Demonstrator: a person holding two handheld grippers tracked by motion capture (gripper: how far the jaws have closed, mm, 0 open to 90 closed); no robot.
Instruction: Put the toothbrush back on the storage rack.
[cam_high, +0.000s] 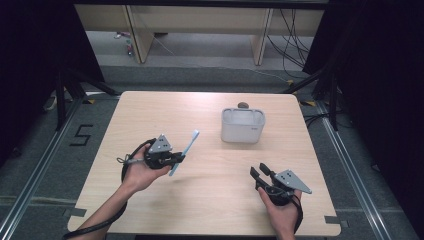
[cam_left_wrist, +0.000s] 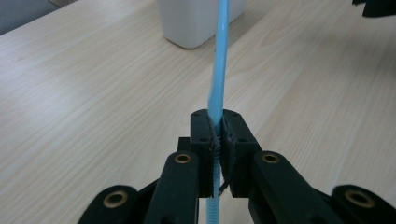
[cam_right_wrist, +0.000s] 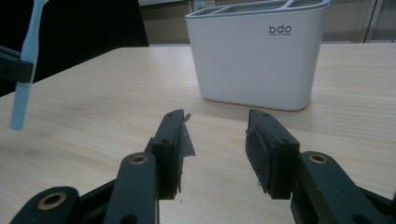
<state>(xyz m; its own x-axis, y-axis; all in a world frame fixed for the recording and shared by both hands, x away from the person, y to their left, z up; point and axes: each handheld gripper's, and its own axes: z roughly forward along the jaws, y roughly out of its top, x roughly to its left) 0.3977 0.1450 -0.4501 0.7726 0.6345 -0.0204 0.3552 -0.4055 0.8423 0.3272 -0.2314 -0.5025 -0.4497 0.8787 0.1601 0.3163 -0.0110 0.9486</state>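
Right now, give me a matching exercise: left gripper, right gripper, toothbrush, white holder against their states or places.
Things:
1. left gripper
2. right gripper
3. light blue plastic toothbrush
4. white plastic divided holder

States or places:
A. stands on the far part of the wooden table
B. jaws apart, nothing between them
C. clamped by its handle, off the tabletop
D. jaws shut on a thin handle

Pairs: 1-D, 2-B, 3-C, 4-A

Right gripper (cam_right_wrist: 217, 144) fingers apart, white holder (cam_right_wrist: 257, 56) ahead, blue toothbrush (cam_right_wrist: 27, 60) left
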